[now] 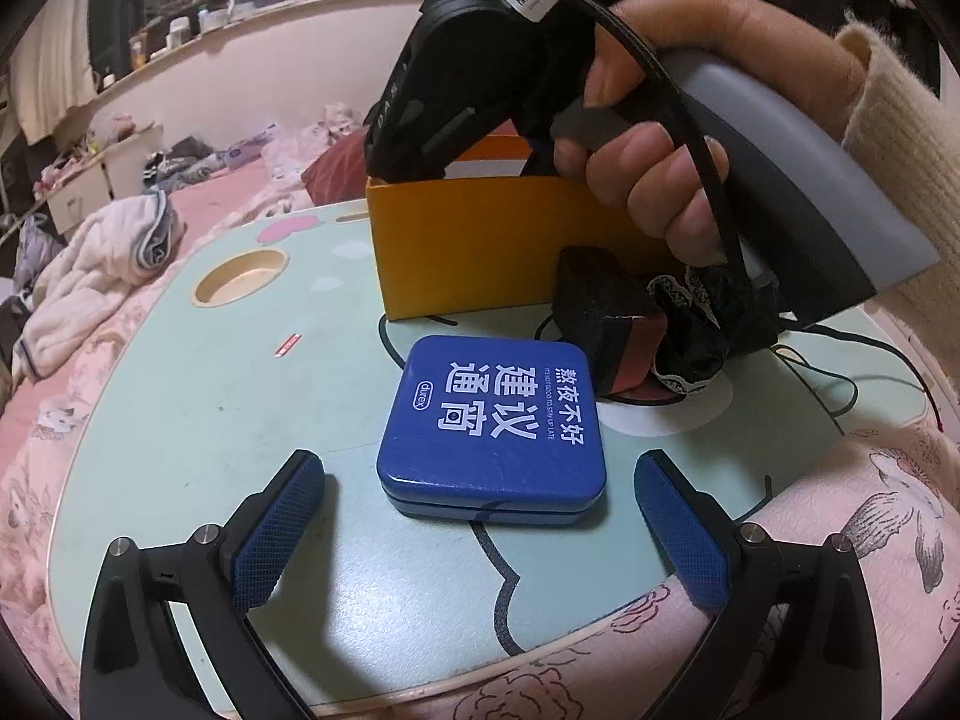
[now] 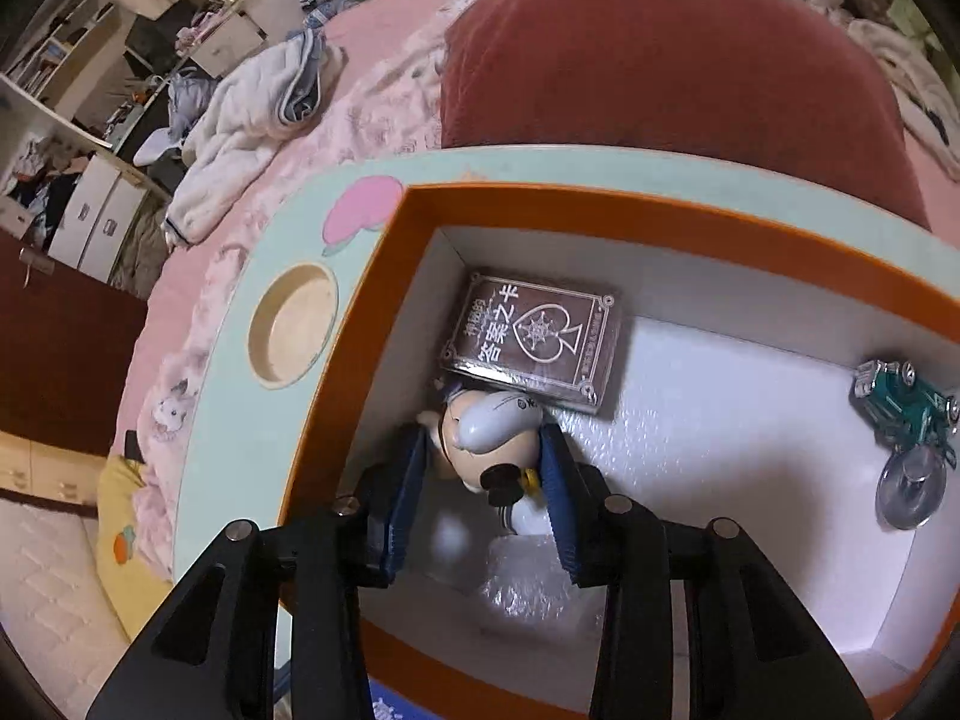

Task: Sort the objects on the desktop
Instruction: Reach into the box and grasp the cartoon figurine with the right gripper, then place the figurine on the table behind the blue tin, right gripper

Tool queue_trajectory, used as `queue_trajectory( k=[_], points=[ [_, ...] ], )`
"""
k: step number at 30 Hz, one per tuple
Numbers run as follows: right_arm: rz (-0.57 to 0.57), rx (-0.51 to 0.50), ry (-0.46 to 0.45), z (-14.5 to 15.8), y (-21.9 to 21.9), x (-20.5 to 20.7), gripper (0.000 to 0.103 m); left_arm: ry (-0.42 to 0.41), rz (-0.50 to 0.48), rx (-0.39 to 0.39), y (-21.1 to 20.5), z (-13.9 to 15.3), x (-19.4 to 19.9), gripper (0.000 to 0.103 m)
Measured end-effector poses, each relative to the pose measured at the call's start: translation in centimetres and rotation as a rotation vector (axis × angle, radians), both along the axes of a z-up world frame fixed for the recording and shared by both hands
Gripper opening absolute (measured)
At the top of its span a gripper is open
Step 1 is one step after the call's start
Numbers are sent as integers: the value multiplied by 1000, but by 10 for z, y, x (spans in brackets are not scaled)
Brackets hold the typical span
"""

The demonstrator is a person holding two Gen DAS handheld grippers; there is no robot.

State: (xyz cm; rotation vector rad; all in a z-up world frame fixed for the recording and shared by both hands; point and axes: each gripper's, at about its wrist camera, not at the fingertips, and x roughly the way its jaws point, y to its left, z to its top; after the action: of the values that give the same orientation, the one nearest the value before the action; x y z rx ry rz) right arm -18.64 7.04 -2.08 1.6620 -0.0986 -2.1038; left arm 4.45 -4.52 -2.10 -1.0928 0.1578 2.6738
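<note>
In the left wrist view a blue square tin lies on the pale green table, just ahead of my open, empty left gripper. Behind it stands the orange box, with my right gripper's body reaching into it. A black and red bundle with lace lies right of the tin. In the right wrist view my right gripper is inside the orange box, shut on a small toy figure. A brown card box lies just beyond it.
A small green toy car and a metal disc lie at the box's right side. The table has a round wooden recess at the left. Thin cables trail on the right. Bedding and a red cushion surround the table.
</note>
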Motion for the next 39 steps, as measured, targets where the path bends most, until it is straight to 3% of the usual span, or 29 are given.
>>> queue_trajectory(
  k=[4,9,15,19,25,29,31,39],
  points=[
    [-52,-105,-2,6,23,2,39,1,1,0,1,-1,-1,103],
    [-95,-272,149,53,69,34,39,1,2,0,1,-1,-1,103],
    [37,-380,223,93,93,101,39,1,4,-1,3,-2,-5,103],
    [84,-302,217,76,86,123,39,3,5,0,4,-2,-4,103],
    [67,-241,197,45,68,111,39,3,5,1,4,-3,-4,103],
    [54,-292,254,45,71,114,43,3,5,0,4,-3,-4,103],
    [25,-207,282,46,67,114,60,2,6,0,4,-3,-4,103],
    [49,-218,391,48,99,160,60,3,5,1,4,-4,-4,103]
  ],
)
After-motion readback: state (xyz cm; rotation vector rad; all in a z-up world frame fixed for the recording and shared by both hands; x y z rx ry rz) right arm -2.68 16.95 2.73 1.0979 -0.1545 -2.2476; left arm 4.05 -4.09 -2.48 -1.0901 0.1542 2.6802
